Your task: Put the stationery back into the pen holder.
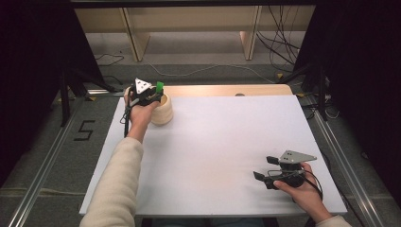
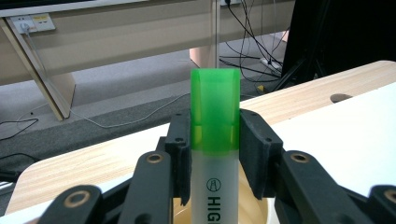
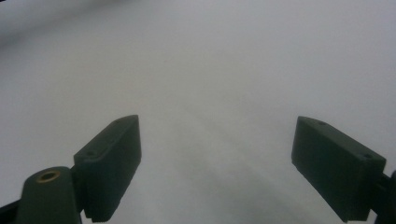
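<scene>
Green-capped white highlighter [image 2: 215,140], beige cup [image 1: 163,113], white table [image 1: 222,142], blk fingers [image 2: 180,149]

highlighter [image 2: 215,140] lower body cut off by bottom edge, its label lettering only partly readable, cup [image 1: 162,111] interior hidden

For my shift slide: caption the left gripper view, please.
Left tool clamps an upright green-capped highlighter above the wooden cup.

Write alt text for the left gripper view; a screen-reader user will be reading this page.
Two black jaws clamp an upright highlighter with a translucent green cap, over the mouth of a pale wooden cup. Beyond lie the white table, its wooden edge, and grey floor with cables.
</scene>
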The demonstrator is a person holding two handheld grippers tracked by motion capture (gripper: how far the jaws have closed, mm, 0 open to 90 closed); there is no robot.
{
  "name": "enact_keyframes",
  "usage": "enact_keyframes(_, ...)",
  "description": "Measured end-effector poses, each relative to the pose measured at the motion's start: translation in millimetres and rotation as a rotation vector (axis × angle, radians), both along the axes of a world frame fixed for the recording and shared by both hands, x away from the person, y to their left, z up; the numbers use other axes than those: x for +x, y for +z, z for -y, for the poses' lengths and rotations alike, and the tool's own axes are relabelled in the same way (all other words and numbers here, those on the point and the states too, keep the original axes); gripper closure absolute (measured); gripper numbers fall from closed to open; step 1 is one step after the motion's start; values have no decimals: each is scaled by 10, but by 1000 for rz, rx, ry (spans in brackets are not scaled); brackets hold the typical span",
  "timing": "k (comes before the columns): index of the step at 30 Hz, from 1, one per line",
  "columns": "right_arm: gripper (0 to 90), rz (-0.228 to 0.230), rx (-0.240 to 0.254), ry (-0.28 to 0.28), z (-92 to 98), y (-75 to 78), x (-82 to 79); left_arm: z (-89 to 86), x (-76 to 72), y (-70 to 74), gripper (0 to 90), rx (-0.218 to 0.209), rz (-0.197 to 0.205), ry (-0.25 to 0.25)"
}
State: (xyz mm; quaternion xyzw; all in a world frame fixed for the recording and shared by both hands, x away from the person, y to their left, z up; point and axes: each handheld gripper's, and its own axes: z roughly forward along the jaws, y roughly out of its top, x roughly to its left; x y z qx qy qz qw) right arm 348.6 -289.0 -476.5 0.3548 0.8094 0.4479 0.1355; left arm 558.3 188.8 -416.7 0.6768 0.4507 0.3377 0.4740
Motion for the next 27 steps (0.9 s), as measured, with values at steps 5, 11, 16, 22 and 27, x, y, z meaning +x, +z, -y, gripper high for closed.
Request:
enact_keyframes(5,169,-4,0,-2,-2,0,-4,0,7,-11,666,5,-2,-3)
enact_keyframes(11,170,3,0,2,-2,-2,0,1,18,-26,666,12,-3,2)
enact_keyframes(16,169,1,-2,2,-1,-1,0,10,30,-42,666,22,-7,2)
enact_keyframes(22,169,-3,-1,1,-4,-1,-2,13,38,-59,665,29,-13,1)
enact_keyframes(27,169,-3,-2,2,-6,-2,-1,2,40,-71,666,32,-14,6)
